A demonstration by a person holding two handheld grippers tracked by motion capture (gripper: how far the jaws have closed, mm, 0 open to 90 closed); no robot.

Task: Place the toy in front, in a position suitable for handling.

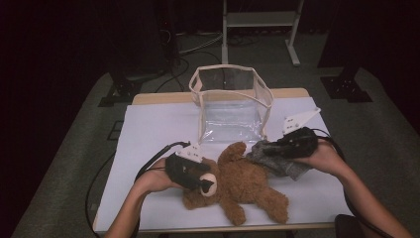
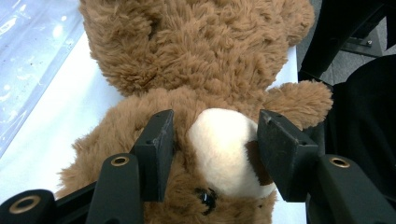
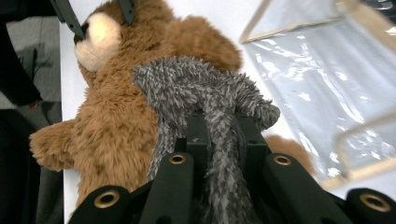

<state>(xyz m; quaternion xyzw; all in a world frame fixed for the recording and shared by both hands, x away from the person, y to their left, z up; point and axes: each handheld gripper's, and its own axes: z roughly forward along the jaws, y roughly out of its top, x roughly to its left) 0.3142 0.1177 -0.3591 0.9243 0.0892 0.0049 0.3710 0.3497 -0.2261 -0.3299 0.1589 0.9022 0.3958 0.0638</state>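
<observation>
The left hand-held gripper (image 2: pixel 215 149) clamps the bear (image 2: pixel 205 70) by its soft snout. The right hand-held gripper (image 3: pixel 219 140) pinches a limp grey cloth (image 3: pixel 201 88); both look light and yielding.

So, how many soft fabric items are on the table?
2: a brown teddy bear lying near the front edge, and a grey fuzzy cloth beside it, by the person's right hand.

Brown teddy bear (image 1: pixel 237 186) supine (grey cloth (image 1: pixel 277 159) alongside).

Dim, dark-edged high view; both gripper views brighter, with glare on clear plastic.
</observation>
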